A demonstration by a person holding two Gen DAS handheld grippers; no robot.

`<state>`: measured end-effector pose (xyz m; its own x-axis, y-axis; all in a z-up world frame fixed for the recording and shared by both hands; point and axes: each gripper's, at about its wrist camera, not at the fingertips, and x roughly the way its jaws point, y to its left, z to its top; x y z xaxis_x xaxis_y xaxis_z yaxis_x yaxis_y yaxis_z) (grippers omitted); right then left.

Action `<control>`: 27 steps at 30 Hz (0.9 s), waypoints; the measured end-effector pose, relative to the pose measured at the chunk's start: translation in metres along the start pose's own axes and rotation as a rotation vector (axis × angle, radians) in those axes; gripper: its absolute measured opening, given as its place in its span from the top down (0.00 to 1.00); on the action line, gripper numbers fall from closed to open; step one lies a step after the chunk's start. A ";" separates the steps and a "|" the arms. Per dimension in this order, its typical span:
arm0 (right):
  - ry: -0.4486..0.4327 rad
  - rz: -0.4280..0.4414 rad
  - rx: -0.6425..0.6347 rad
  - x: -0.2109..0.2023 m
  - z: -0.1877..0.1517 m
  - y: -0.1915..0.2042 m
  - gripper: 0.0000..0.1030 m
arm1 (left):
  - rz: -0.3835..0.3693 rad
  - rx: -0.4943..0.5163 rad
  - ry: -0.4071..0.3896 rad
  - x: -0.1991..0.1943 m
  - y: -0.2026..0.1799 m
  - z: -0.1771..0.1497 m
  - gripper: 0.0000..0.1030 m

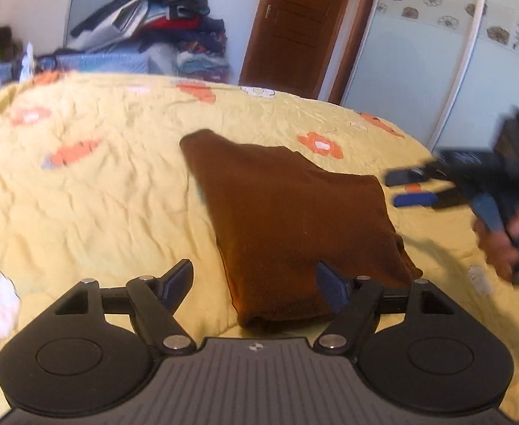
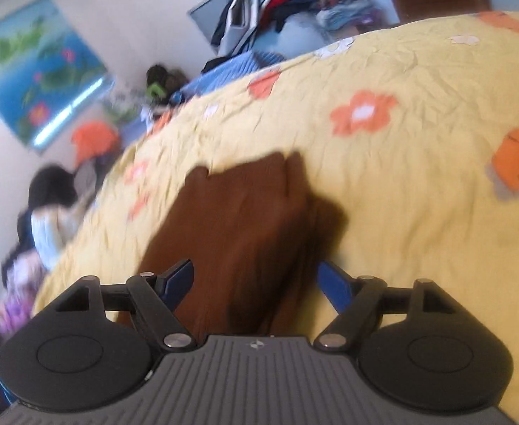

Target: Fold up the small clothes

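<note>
Brown folded garment [image 1: 295, 219] on yellow floral bedspread [image 1: 100, 191], left claw [image 1: 255, 283] apart, right claw [image 2: 256, 283] apart, both empty

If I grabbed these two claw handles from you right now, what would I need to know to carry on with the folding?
Left claw: open, empty, hovering at the near edge of the brown garment.
Right claw: open, empty, at the garment's other side; in the left camera it sits just off the cloth's right edge, not touching it.
Brown garment: lies on the yellow flowered bedspread, already doubled over into a compact shape, with one corner still sticking out.
Done: it looks mostly folded.
Left: probably tidy that corner or make one last fold, then set it aside. The pile of clothes beyond the bed may hold more.
</note>
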<state>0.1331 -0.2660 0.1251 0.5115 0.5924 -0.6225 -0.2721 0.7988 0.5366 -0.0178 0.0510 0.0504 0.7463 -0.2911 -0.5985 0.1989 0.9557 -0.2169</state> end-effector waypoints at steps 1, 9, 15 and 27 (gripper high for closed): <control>0.026 0.000 0.011 0.013 0.009 -0.002 0.30 | 0.002 -0.001 -0.003 -0.001 -0.001 0.002 0.26; 0.115 -0.101 -0.040 0.082 0.043 -0.021 0.94 | 0.051 0.014 0.004 -0.008 -0.005 0.000 0.26; -0.048 -0.135 -0.107 0.032 0.030 0.020 0.38 | 0.002 0.107 -0.058 -0.011 -0.022 0.000 0.26; 0.040 -0.004 -0.067 0.043 0.007 0.032 0.28 | -0.133 0.033 0.033 0.026 -0.022 0.008 0.23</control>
<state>0.1519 -0.2154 0.1190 0.4797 0.5919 -0.6477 -0.3249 0.8056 0.4955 0.0023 0.0224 0.0455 0.6908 -0.4165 -0.5910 0.3163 0.9091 -0.2710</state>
